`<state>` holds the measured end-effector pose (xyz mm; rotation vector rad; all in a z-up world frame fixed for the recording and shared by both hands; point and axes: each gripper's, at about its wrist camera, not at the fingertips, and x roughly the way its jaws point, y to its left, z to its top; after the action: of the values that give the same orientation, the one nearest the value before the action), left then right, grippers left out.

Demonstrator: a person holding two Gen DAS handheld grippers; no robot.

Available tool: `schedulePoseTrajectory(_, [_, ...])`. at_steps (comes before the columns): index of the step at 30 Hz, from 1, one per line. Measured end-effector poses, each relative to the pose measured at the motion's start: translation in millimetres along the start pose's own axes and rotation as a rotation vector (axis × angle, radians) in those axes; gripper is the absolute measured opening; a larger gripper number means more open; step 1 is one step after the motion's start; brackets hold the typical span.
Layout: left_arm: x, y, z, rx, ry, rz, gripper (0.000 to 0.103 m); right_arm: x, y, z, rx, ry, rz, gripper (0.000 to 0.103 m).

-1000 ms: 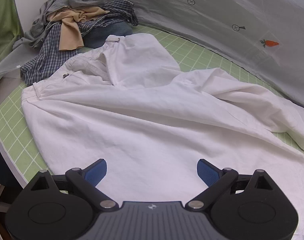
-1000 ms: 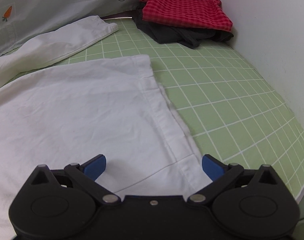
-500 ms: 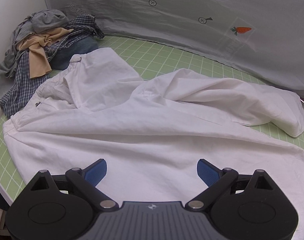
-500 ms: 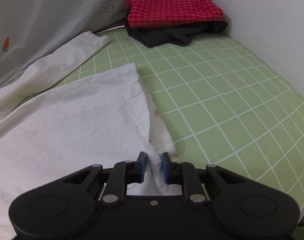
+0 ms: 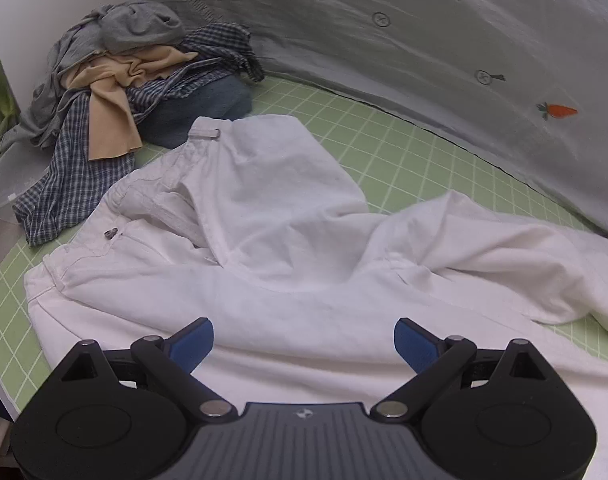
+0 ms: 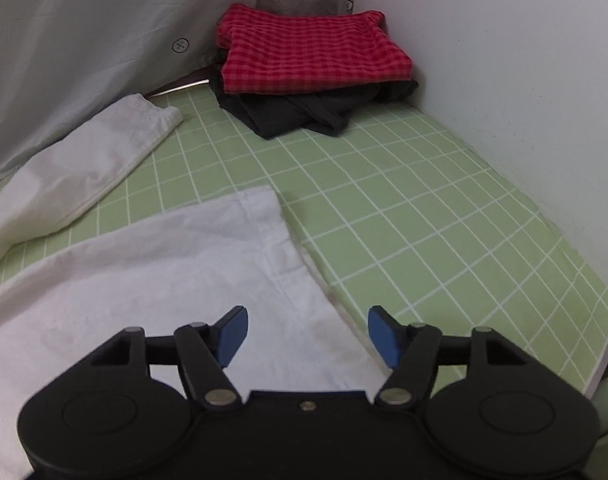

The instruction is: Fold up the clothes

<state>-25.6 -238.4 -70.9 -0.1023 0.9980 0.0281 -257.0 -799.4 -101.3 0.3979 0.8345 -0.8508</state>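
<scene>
Now, change: my right gripper [image 6: 307, 334] pinched the near hem [image 6: 304, 276] half a second ago; its jaws have just been opening again, and nothing sits between the blue pads now. The cloth lies flat under them.
Right state: jaws roughly two-thirds apart, empty, raised a little off the hem compared with the pinch.
Left state: left gripper [image 5: 303, 344] spread wide, empty, hovering over the middle of the trousers [image 5: 264, 248]; its view has swung back toward the waistband [image 5: 116, 216] at far left.
Trousers: spread across the green mat [image 6: 404, 208], waist at left, near leg flat, far leg [image 6: 84, 172] rumpled along the grey sheet [image 5: 424, 40].
Other piles: unfolded heap [image 5: 116, 80] far left; folded stack [image 6: 308, 56] in the far right corner.
Meaning: I judge the hem grab was abandoned or only a tug to straighten; no fold is made yet.
Next: I would likely re-grip hem and waist.
</scene>
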Motion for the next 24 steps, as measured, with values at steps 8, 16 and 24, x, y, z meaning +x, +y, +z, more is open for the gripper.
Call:
schedulePoseTrajectory(8, [63.2,4.0,79.8,-0.130,-0.008,0.036,0.097,41.0,90.6,82.3,0.029,-0.029,0.097,0.074])
schedulePoseTrajectory(16, [130.7,-15.5,141.1,-0.164,-0.042,0.096,0.095,114.6,198.6,168.2,0.111,-0.033,0.224,0.078])
schedulePoseTrajectory(24, [163.9,-10.9,146.1,-0.168,0.033,0.170,0.084,186.1,287.4,188.5,0.038,0.024,0.095,0.081])
